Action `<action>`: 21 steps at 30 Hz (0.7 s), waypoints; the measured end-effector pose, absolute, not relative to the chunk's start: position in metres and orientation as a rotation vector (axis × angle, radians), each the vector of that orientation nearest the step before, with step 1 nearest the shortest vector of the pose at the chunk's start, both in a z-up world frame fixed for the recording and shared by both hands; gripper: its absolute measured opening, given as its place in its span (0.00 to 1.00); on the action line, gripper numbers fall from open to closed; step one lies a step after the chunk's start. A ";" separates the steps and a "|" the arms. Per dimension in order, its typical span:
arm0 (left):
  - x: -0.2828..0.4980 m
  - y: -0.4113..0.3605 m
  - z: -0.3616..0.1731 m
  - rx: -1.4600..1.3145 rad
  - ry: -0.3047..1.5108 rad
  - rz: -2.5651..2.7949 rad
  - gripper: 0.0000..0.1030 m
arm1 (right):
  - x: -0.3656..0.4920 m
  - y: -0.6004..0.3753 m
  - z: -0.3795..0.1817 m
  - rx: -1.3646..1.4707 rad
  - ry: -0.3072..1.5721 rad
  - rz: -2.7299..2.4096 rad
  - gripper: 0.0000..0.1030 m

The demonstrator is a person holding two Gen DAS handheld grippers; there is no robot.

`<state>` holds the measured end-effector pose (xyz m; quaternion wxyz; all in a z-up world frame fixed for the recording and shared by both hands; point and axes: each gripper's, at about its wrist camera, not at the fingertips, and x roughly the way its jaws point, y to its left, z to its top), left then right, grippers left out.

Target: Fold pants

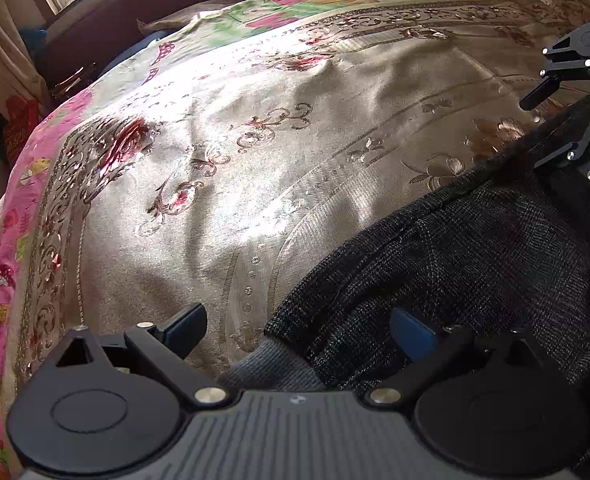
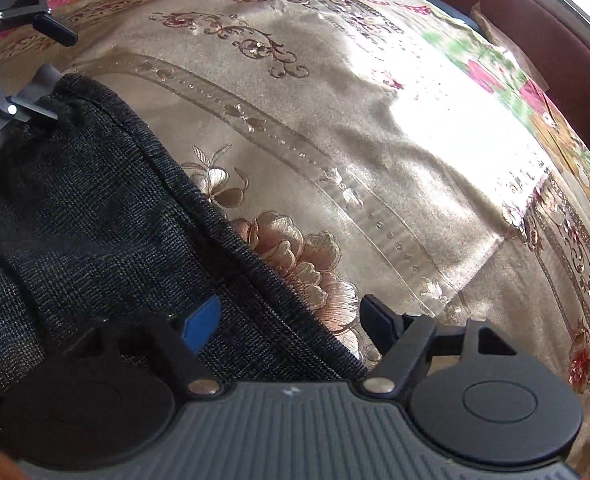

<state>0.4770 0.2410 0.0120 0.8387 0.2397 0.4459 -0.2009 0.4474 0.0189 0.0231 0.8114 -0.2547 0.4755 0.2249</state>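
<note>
Dark grey woven pants (image 1: 455, 248) lie on the shiny gold flowered bed cover (image 1: 223, 184), away from its pink edge. Left claw (image 1: 299, 332) and right claw (image 2: 291, 320) both gape wide over the hem; bite it evenly, lift together

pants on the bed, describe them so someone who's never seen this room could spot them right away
A gold satin bedspread embroidered with flowers covers the bed. On it lies one dark charcoal garment, the pants, coarse-woven with a faint check and a stitched edge band. They are the only dark, matte, unflowered cloth there, with the left gripper and right gripper open over their edge.
</note>
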 end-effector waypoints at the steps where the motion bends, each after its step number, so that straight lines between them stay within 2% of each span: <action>1: 0.478 0.242 0.010 0.507 0.948 -0.432 1.00 | 0.452 0.018 0.022 -0.543 1.023 0.483 0.69; 6: 0.482 0.250 0.000 0.489 0.986 -0.478 1.00 | 0.465 0.017 0.019 -0.519 1.077 0.526 0.66; 9: 0.483 0.256 -0.003 0.478 1.001 -0.497 1.00 | 0.466 0.017 0.020 -0.502 1.101 0.565 0.56; 11: 0.486 0.259 -0.004 0.478 1.020 -0.503 1.00 | 0.466 0.016 0.021 -0.475 1.130 0.593 0.43; 15: 0.492 0.260 -0.007 0.459 1.062 -0.506 1.00 | 0.464 0.014 0.021 -0.490 1.153 0.618 0.36; 17: 0.491 0.258 -0.006 0.469 1.064 -0.500 1.00 | 0.461 0.011 0.024 -0.500 1.158 0.622 0.24; 21: 0.493 0.258 -0.005 0.455 1.077 -0.484 1.00 | 0.464 0.008 0.021 -0.477 1.168 0.606 0.20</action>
